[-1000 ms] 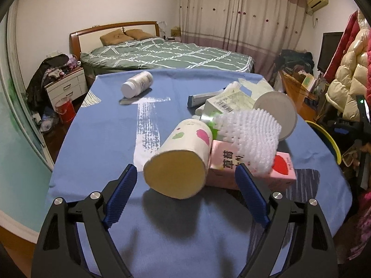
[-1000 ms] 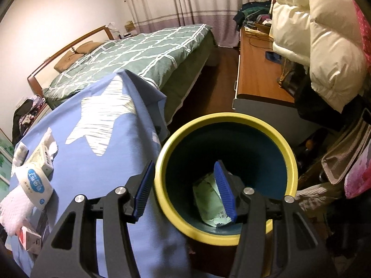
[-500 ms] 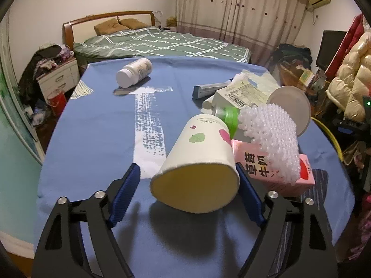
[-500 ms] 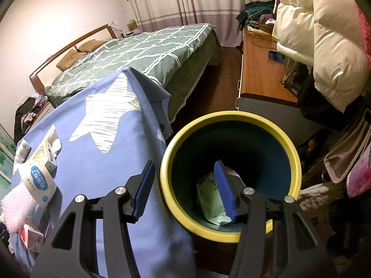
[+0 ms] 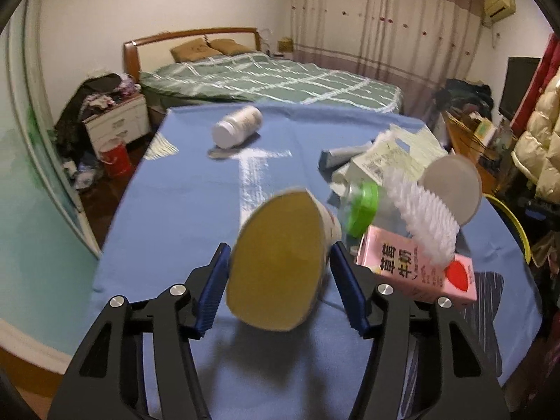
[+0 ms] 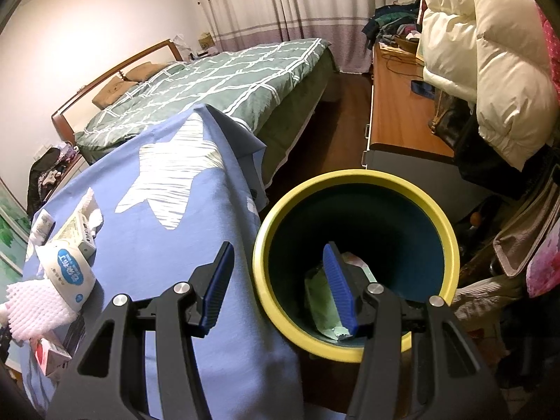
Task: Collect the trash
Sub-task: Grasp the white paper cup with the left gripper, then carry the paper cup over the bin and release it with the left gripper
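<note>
Gripping a cream-coloured paper cup [image 5: 280,262], the left gripper [image 5: 280,287] has just been closing its jaws, and the ribbed blue pads [image 5: 213,290] now press against the cup's sides, squeezing its round base into an oval. The cup is tipped with that base toward the camera and appears lifted off the blue tablecloth with white brush-stroke stars [image 5: 182,210], its shadow lying on the cloth beneath.

Just beside the cup on the right lies a pink rectangular milk carton with a red strawberry print [image 5: 416,273]. A white foam net sleeve [image 5: 423,213], bristly in texture, rests on the carton, next to a clear bottle with a green screw cap [image 5: 362,210]. A white cylindrical plastic bottle [image 5: 238,126] lies on its side well apart, toward the far edge.

In the right wrist view, the right gripper [image 6: 280,280] holds nothing, its jaws parted. One finger is over the tablecloth edge, the other over the mouth of a round bin with a yellow rim and dark blue interior [image 6: 451,241]. Crumpled pale green wrapping [image 6: 322,301] lies at the bottom of the bin.
</note>
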The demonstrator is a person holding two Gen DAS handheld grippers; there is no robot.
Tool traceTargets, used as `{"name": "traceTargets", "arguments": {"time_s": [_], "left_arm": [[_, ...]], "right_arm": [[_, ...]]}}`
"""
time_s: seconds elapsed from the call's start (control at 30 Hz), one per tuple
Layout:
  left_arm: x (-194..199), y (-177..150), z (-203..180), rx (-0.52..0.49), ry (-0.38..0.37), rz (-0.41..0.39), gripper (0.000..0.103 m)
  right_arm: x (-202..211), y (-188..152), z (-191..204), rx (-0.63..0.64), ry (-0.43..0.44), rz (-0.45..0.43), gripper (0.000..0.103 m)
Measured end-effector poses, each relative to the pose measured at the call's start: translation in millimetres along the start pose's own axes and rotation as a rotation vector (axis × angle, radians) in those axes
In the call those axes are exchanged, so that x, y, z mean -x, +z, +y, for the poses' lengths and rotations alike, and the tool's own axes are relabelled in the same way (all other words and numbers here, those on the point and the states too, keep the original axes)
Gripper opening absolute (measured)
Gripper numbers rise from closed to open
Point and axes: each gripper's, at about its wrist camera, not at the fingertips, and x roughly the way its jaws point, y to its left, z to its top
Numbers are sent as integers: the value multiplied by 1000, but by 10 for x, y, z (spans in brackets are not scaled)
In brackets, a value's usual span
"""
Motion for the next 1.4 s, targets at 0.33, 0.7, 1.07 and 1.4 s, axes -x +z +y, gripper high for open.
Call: {"name": "traceTargets", "arguments": {"time_s": [0.33,0.7,1.07,1.4], "left_arm": [[599,314,-261,-28,5,-123,58],[889,685,-1243,-171,-169,-207,58],[331,890,-2929,-340,-390,-129,58],[-350,732,-4171,-428,-480,-2,61]], "right_arm": [[87,-10,-102,-14,27,-22,51],[252,-38,-416,-39,21,-57,51],[486,-219,-914,-23,-24,-62,51],[584,-374,-1372,-80,-63,-73,51]]}}
